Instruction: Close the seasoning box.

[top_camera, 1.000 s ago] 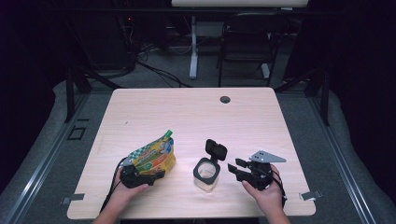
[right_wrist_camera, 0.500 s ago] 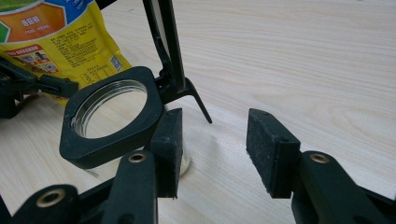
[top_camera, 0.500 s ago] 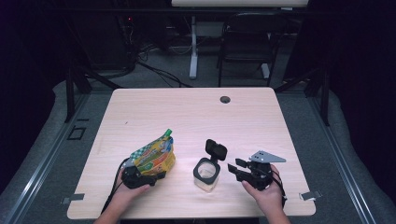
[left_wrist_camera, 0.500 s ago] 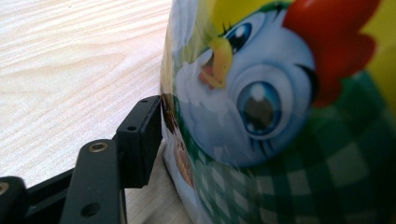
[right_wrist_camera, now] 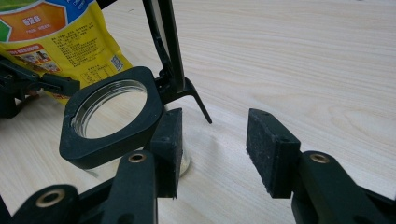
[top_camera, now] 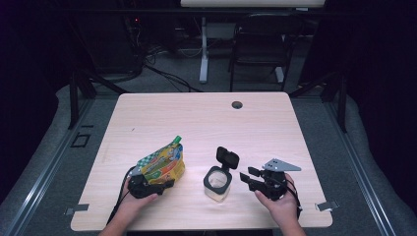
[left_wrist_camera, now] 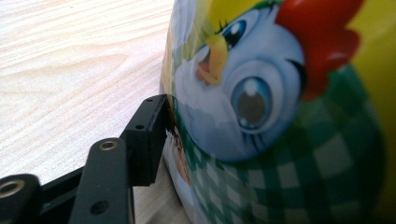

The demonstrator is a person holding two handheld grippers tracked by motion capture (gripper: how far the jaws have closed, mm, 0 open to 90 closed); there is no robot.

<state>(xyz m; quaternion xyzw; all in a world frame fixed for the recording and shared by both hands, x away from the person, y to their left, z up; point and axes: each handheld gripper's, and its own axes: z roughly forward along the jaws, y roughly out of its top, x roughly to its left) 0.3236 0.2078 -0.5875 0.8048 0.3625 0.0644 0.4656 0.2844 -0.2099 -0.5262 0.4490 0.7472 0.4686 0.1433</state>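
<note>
Wooden table (top_camera: pixel 275 123): open-lidded jar (top_camera: pixel 218 183) between pouch (top_camera: pixel 162 164) and right claw (top_camera: pixel 252 176).

The yellow pouch (right_wrist_camera: pixel 60 37) bears small print and a code square, all too blurred to read.

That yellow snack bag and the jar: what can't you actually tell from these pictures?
- Snack bag, left gripper view: the bag hides the second jaw, so a grip is unproven.
- Snack bag print, right gripper view: too small to read.
- Glass jar, right gripper view: its black collar hides the body.
- Jar contents, high view: too small.
</note>
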